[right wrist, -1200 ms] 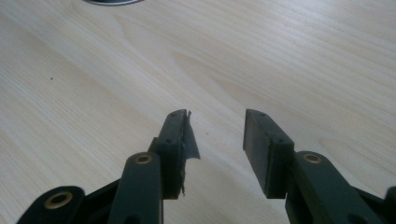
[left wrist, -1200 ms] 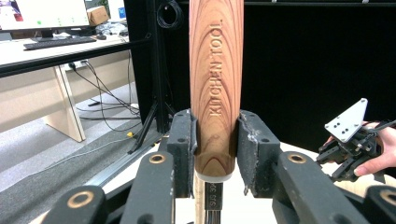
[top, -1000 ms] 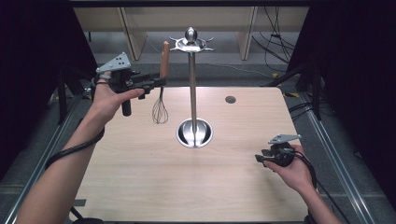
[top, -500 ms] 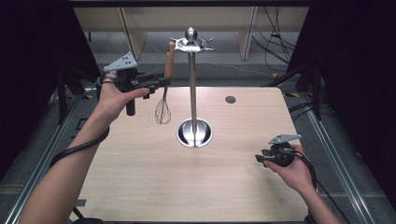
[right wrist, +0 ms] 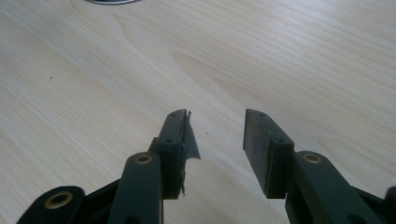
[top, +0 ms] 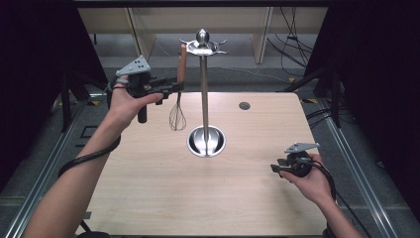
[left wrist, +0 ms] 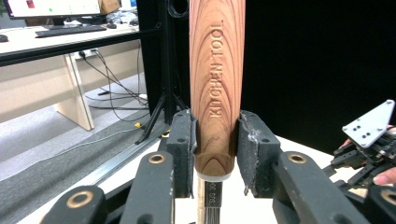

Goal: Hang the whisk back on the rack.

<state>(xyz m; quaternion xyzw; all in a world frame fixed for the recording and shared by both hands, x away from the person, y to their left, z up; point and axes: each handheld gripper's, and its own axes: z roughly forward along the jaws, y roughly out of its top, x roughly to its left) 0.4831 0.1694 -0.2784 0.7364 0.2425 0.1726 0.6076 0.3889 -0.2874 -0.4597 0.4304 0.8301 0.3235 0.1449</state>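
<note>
I had the whisk [top: 179,94] clamped in the left hand-held gripper [top: 174,87], its pads squeezing the lower end of the wooden handle just above the metal collar, as the left gripper view [left wrist: 215,93] showed plainly. The whisk hung upright, wire head down, lifted off the desk [top: 148,188] and just beside the hooks at the top of the steel stand [top: 203,89]. To do this step well, I judged I should keep the handle vertical, bring its top end level with a free hook, and ease sideways rather than swing, since the wires could catch the pole. I could not tell from the high view whether the handle had a loop or hole for hanging, so I would check before letting go.

My right hand-held gripper [top: 280,167] rested low near the desk's right edge, jaws apart and holding nothing [right wrist: 215,140].

The desk was pale wood, bare apart from the stand's round base and a small dark grommet [top: 244,105]. Black curtains hung on both sides, with cables on the floor behind.
</note>
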